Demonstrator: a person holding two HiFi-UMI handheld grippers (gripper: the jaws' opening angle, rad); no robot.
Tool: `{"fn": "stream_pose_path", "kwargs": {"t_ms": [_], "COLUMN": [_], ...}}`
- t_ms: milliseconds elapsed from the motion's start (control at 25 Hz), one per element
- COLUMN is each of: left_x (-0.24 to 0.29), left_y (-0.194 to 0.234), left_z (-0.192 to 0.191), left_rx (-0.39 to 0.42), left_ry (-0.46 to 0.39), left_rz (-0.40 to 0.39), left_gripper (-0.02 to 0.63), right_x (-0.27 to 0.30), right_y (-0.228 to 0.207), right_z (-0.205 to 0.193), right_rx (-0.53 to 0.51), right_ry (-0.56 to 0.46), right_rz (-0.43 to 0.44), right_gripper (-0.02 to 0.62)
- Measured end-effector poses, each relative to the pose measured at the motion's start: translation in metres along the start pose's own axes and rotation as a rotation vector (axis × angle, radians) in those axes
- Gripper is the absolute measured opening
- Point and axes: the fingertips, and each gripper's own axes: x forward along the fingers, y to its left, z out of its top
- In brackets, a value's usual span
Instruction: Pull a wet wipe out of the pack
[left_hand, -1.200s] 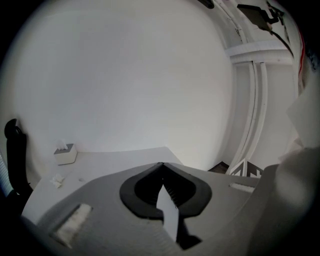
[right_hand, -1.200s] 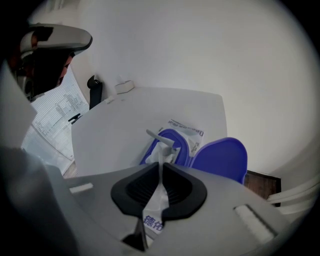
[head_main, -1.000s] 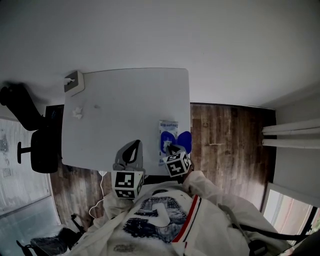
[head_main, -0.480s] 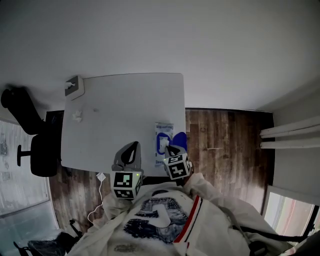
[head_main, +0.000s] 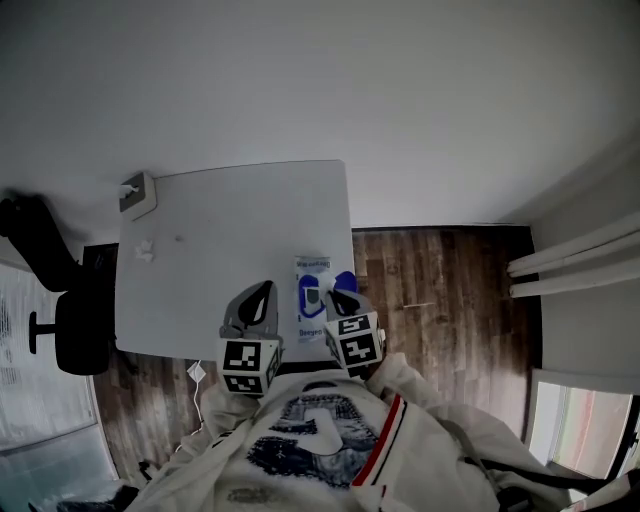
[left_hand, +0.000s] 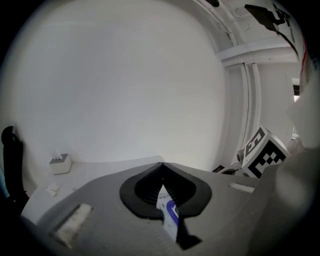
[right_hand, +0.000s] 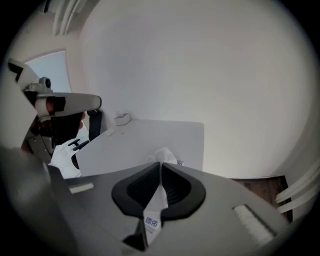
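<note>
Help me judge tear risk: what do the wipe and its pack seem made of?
Wet wipe: soft white nonwoven-looking sheet, matte, crumpled where the right gripper pinches it. Pack: likely thin plastic film, printed blue and white; sheen too small to judge.

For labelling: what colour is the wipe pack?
The pack: white with blue, best in head view.

The left gripper (head_main: 262, 290), marker cube towards the chest, points slightly downward, its grey fingers (left_hand: 142, 187) pressed together. Just beside it, the right gripper (head_main: 335, 296) tilts steeply down, fingers clamped on a white wet wipe (right_hand: 163, 155).
</note>
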Motion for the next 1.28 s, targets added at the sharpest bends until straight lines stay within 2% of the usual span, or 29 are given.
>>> {"fn": "stream_pose_path", "kwargs": {"t_ms": [280,640,840,960,1120,1280], "left_x": [0.009,0.007,-0.007,-0.018,-0.027,-0.031], "left_y": [-0.002,-0.003,-0.001,0.004,0.004,0.007], "left_z": [0.023,0.066,0.102,0.123,0.14,0.132], "left_rx": [0.02,0.043,0.035,0.045,0.074,0.077], "left_ry": [-0.04,-0.144,-0.213,-0.26,-0.302,-0.29], "left_rz": [-0.021,-0.01,-0.007,0.003,0.011,0.005], "left_gripper": [0.005,0.005,0.005,0.005,0.005,0.005], "right_x": [-0.035,-0.089,-0.136,-0.159,-0.165,-0.156], "right_y": [-0.026,-0.043,-0.037,-0.033,-0.029,-0.018], "right_z": [0.049,0.119,0.164,0.183,0.188,0.176], "right_rx": [-0.002,-0.026,-0.094,-0.094,-0.112,-0.101], "right_ry": [-0.159,-0.379,-0.56,-0.649,-0.67,-0.638], "right_rz": [-0.077,-0.134,-0.179,-0.183,-0.164,-0.139], "right_gripper": [0.018,0.017,0.017,0.015,0.014,0.014]}}
